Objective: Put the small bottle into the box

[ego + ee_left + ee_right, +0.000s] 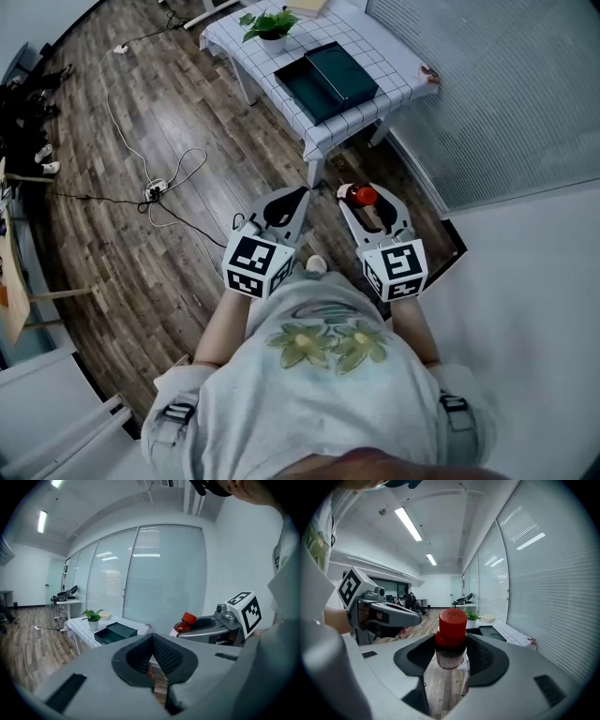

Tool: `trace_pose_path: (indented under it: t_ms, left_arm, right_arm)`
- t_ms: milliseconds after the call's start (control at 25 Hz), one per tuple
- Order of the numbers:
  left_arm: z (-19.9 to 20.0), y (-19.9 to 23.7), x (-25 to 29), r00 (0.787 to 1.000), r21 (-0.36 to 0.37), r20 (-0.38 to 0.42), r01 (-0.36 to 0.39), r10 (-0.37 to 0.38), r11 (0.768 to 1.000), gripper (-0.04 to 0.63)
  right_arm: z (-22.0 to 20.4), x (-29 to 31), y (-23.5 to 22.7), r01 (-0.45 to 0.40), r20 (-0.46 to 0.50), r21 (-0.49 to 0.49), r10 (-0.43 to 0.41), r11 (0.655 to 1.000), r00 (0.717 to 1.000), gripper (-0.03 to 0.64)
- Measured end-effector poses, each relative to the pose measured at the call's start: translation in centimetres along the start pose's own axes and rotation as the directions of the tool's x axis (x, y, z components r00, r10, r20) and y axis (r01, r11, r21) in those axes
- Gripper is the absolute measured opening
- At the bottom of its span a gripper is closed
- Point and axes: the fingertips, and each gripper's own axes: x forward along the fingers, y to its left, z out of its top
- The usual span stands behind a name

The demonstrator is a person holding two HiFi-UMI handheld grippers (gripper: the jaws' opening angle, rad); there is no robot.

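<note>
The small bottle [451,637] in right gripper's [451,657] jaws — box [307,91] lies open.

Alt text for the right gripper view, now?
The right gripper clamps a red-capped small bottle upright in its fingers. Ahead, a table bears the open box and a potted plant; left gripper at left.

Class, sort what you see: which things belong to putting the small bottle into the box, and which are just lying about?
Job: small red-capped bottle, gripped in the right tool; dark green open box on the white checked table.
Lying about: leafy green plant in a white pot; white power strip with cables.
</note>
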Motion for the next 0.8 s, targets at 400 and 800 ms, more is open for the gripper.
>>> trace_pose_path:
  t_ms: [400, 800]
  left_arm:
    - [-2.8, 0.4, 0.8, 0.998, -0.046, -0.051, -0.044, 0.041, 0.998, 0.008]
    - [-1.3, 5.0, 4.7, 0.998, -0.032, -0.058, -0.034, 0.032, 0.999, 0.008]
  right_arm:
    - [-2.4, 1.4, -1.1, -0.048, -0.039, 0.027, 0.049, 0.998, 0.998, 0.209]
    - [-0.5, 5.9, -3.7, -0.022, -0.015, 0.042, 0.022, 0.999, 1.0, 0.209]
